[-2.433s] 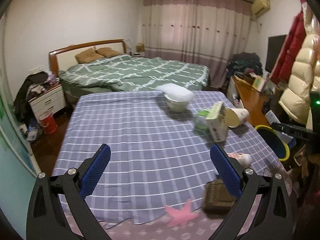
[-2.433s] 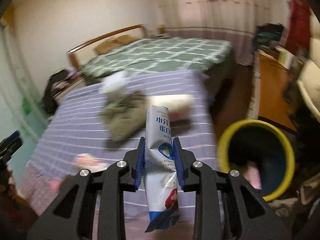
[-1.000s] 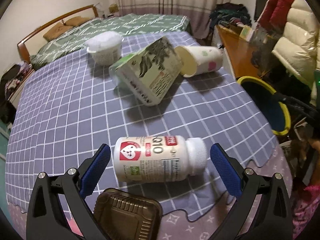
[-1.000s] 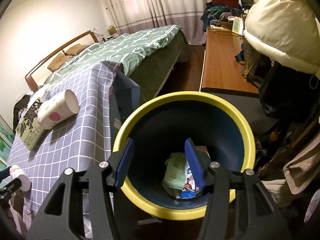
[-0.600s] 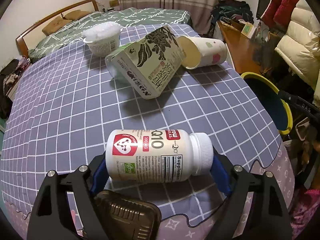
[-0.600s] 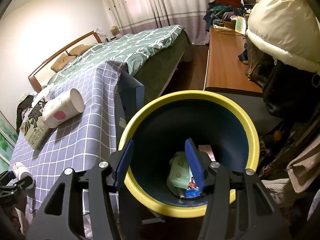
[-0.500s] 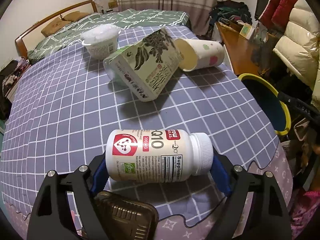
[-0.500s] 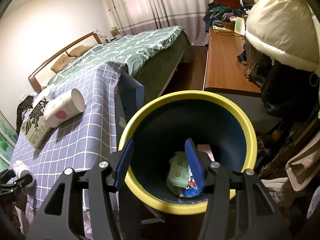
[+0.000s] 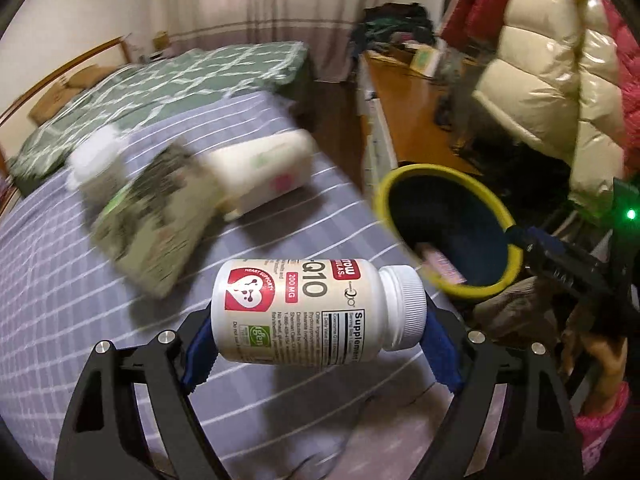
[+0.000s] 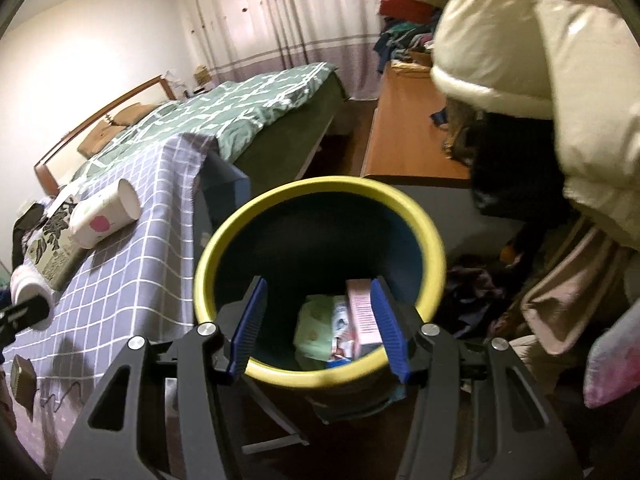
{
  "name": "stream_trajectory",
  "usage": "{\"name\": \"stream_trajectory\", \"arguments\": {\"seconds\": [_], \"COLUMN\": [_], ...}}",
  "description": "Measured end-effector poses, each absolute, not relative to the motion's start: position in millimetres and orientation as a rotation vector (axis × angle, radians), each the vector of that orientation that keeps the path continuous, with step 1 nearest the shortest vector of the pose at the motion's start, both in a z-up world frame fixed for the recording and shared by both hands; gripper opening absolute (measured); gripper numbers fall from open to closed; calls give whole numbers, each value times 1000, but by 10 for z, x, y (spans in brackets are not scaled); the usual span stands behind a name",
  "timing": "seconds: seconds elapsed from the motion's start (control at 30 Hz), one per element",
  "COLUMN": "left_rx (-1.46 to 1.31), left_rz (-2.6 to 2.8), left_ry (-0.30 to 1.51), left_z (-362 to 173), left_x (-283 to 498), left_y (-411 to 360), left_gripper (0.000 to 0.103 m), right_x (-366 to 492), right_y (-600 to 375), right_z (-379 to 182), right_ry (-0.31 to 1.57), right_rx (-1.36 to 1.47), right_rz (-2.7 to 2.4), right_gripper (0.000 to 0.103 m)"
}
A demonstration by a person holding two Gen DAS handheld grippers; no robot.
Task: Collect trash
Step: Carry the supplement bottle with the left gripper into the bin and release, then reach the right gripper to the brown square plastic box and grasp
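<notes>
A white supplement bottle [image 9: 316, 312] with a red heart label lies crosswise in my left gripper [image 9: 320, 344], which is shut on it and holds it above the checked tablecloth [image 9: 60, 300]. The yellow-rimmed dark bin [image 9: 480, 290] stands just right of the table. My right gripper [image 10: 318, 324] hangs open over the bin [image 10: 320, 184] with nothing between its pads. Inside the bin lie a green packet [image 10: 316, 328] and a pink box [image 10: 362, 312]. On the table remain a tipped paper cup [image 10: 104, 216], a leaf-print carton [image 10: 56, 248] and a white bowl [image 9: 96, 160], all blurred in the left wrist view.
A wooden desk [image 10: 408, 132] and hanging puffy jackets [image 10: 540, 60] crowd the right side. The green bed [image 10: 240, 100] lies behind the table. A brown tray [image 10: 22, 376] sits near the table's front edge. A hand in a pink sleeve [image 9: 600, 364] holds the right gripper.
My left gripper closed on the bottle, lifted it off the table and swung right toward the bin. The right gripper stayed open over the bin and shifted slightly.
</notes>
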State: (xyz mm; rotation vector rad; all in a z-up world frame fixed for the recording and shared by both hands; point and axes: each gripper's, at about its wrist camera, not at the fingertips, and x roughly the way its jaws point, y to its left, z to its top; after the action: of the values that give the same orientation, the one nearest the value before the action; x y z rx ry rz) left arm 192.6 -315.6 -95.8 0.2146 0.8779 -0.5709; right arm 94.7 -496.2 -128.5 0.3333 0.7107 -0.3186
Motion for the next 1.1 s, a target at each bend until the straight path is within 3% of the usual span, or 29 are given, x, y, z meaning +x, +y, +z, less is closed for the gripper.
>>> {"name": "stream_trajectory", "arguments": {"seconds": [0.47, 0.53, 0.6, 0.77, 1.1], "left_rx": [299, 301, 291, 221, 108], "left_rz": [-732, -715, -691, -700, -575], "left_ry": [890, 884, 870, 831, 695], "left_z": [-1063, -1097, -1077, -773, -150], "left_x": [2206, 2288, 2327, 2260, 1853], "left_y": [-4671, -4816, -4851, -4529, -2880], "left_gripper": [84, 93, 95, 97, 98], "right_x": [499, 479, 472, 528, 795], "right_y": [-5192, -5208, -5196, -5075, -4527], "right_z": [-1213, -1223, -1232, -1243, -1166], "right_ry": [691, 696, 700, 708, 722], "right_rx": [327, 329, 332, 327, 259], "right_rz": [-429, -436, -435, -397, -258], "right_gripper": [56, 56, 56, 56, 58]}}
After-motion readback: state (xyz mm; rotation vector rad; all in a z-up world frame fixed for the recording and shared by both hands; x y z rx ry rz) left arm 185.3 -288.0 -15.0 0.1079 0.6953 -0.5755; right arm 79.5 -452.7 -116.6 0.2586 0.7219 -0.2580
